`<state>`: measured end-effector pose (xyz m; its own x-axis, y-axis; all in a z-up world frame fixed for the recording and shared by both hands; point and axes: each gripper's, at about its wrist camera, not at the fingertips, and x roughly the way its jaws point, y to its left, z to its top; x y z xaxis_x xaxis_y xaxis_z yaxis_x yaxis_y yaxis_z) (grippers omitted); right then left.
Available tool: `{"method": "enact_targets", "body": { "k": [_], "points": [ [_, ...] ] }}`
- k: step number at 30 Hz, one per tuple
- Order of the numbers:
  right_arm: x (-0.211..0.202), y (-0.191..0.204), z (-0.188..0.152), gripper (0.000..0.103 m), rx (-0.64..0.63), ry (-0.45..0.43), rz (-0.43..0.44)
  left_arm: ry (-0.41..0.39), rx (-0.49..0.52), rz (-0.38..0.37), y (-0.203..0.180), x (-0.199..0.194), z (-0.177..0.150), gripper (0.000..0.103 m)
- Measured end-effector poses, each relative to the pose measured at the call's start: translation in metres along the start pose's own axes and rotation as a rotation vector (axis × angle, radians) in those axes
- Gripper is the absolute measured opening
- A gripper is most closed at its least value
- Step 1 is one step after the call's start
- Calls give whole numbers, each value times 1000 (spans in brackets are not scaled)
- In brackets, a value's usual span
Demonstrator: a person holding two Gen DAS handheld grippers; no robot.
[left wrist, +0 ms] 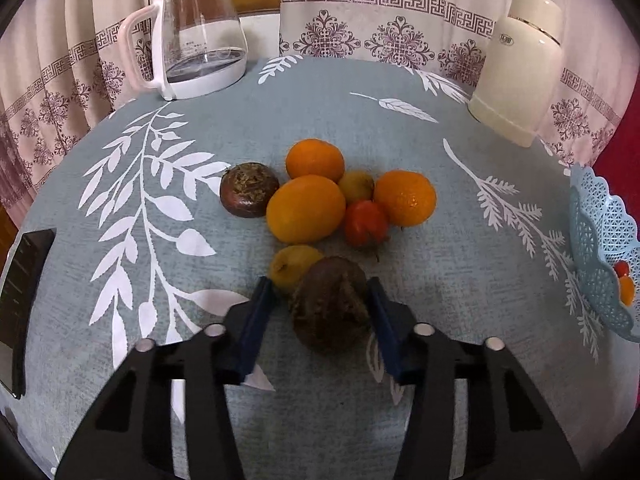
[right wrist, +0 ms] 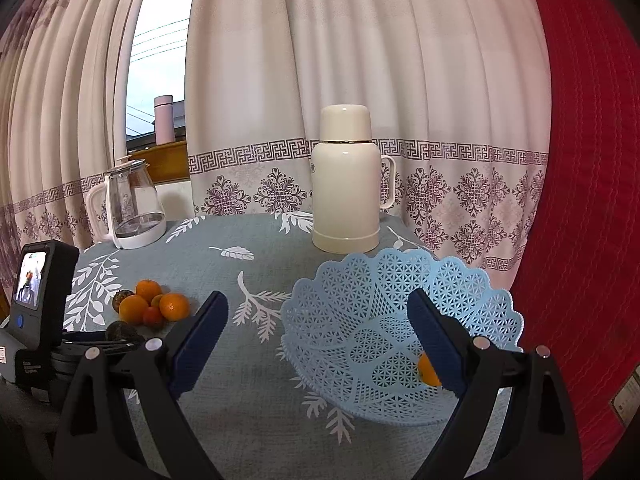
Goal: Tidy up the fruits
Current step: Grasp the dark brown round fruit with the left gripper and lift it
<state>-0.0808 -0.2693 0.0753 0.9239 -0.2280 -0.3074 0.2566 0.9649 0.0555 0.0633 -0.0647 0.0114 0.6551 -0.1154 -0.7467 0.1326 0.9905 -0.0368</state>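
Observation:
A wrinkled dark brown fruit [left wrist: 330,304] lies on the blue-grey leaf-print tablecloth [left wrist: 460,280], nearest of a fruit cluster. My left gripper [left wrist: 320,286] is shut on it, a blue pad at each side; its left pad also brushes a small yellow-green fruit [left wrist: 294,266]. Behind lie three oranges [left wrist: 306,208], a red fruit [left wrist: 364,224], another small yellow-green one [left wrist: 356,184] and a second brown fruit [left wrist: 249,189]. A light blue lattice basket [right wrist: 360,320] holds an orange fruit [right wrist: 428,370]. My right gripper [right wrist: 317,300] stands open above the basket's near side, holding nothing.
A glass kettle with a white handle [left wrist: 200,36] stands at the back left and a cream thermos [left wrist: 524,64] at the back right. Patterned curtains hang behind the table. A red fabric surface [right wrist: 592,200] rises to the right of the basket.

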Motion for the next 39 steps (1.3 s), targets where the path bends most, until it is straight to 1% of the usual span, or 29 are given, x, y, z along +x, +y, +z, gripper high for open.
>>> {"method": "enact_targets", "body": {
  "k": [2, 7, 12, 15, 24, 26, 31, 33, 35, 36, 39],
  "points": [
    [0, 0, 0, 91, 1, 0, 0, -6, -2, -24, 2, -3, -2, 40],
    [0, 1, -1, 91, -2, 1, 0, -36, -7, -65, 9, -18, -13, 39],
    [1, 3, -3, 91, -17, 5, 1, -78, -27, -68, 22, -34, -23, 39],
    [2, 5, -4, 91, -30, 14, 0, -101, -45, -55, 31, -41, -24, 39],
    [5, 25, -7, 91, -118, 27, -16, -194, -94, 55, 65, -58, -22, 39],
    [8, 28, -5, 91, -112, 54, 18, -215, -100, 78, 73, -62, -21, 39],
    [17, 48, 3, 90, -85, 150, 162, -252, -132, 115, 90, -66, -20, 39],
    [28, 59, 5, 90, -62, 213, 238, -261, -151, 127, 94, -66, -22, 39],
    [40, 69, 6, 90, -50, 262, 289, -263, -153, 135, 94, -65, -24, 39],
    [49, 79, 6, 87, -56, 294, 314, -267, -160, 136, 96, -66, -24, 39],
    [65, 100, 2, 74, -98, 345, 339, -283, -192, 138, 102, -69, -25, 39]
  ]
}}
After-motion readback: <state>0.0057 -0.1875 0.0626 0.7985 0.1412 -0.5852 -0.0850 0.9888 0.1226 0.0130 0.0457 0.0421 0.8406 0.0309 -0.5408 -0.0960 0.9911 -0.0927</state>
